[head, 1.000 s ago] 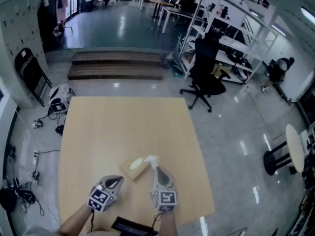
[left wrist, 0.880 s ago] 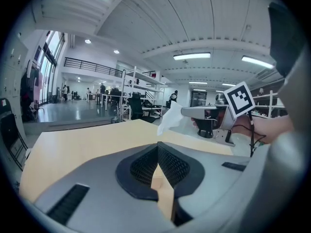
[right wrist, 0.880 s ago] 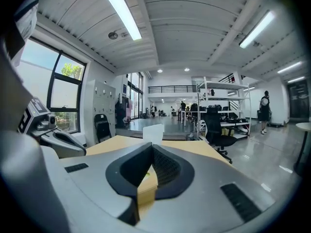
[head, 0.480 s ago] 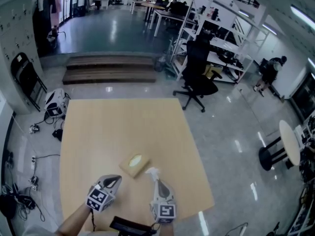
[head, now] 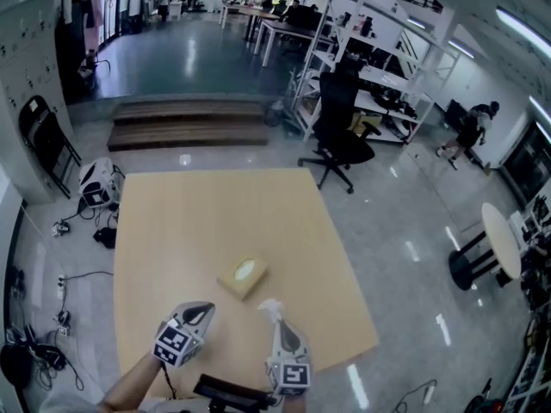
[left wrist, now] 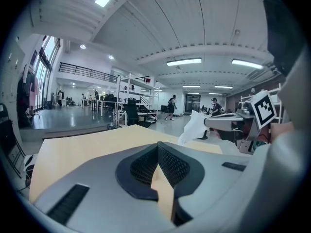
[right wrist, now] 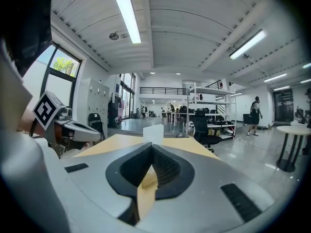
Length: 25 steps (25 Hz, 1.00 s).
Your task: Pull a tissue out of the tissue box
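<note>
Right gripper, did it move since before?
Yes. The right gripper, shut on the tissue, has pulled back from the tissue box toward the near edge of the table.

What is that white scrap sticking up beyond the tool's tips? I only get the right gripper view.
Observer: A tissue. The head view shows the right tool shut on it, and the tissue is clear of the tissue box.
Operator: Where is that box? I can't see it.
Observer: On the wooden table, ahead and a little to the left of the tissue, with more white showing in its opening.
Operator: And the other tool?
Observer: The left gripper view shows the left tool shut, with nothing between its jaws.
</note>
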{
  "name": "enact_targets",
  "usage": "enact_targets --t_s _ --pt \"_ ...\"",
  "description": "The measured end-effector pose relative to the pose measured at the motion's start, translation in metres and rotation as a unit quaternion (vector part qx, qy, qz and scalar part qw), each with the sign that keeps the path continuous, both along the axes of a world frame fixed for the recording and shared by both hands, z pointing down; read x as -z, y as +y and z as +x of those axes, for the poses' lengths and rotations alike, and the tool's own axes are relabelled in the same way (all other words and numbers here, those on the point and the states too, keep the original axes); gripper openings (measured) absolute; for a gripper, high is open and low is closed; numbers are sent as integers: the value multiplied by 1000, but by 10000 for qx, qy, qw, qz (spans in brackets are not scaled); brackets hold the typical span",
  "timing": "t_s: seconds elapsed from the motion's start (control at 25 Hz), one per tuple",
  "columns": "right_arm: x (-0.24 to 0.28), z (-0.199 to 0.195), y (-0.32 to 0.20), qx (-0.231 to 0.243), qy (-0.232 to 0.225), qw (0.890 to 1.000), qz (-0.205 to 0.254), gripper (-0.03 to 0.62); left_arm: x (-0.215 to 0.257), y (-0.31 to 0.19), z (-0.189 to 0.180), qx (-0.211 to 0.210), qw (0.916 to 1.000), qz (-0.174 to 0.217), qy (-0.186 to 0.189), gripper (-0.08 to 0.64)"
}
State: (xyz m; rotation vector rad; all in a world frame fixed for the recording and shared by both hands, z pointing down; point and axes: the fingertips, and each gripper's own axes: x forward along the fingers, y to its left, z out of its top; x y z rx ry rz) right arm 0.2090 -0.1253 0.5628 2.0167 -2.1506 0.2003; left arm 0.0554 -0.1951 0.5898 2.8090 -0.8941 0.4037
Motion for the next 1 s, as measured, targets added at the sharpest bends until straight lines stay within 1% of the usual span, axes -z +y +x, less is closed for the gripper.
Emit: enact_targets --t_s 0.28,0.48,0.72,1.0 --pt "6 -22 27 -133 -147 9997 113 2 14 16 -21 20 9998 130 171 6" --pt "3 -33 49 -211 -95 9997 70 2 17 32 -35 -2 9996 203 190 6" --pt "11 -46 75 -257 -79 9995 180 2 27 54 -51 48 9991 287 310 6" --pt "12 -68 94 -242 -97 9993 260 2 36 70 -75 38 9985 456 287 6"
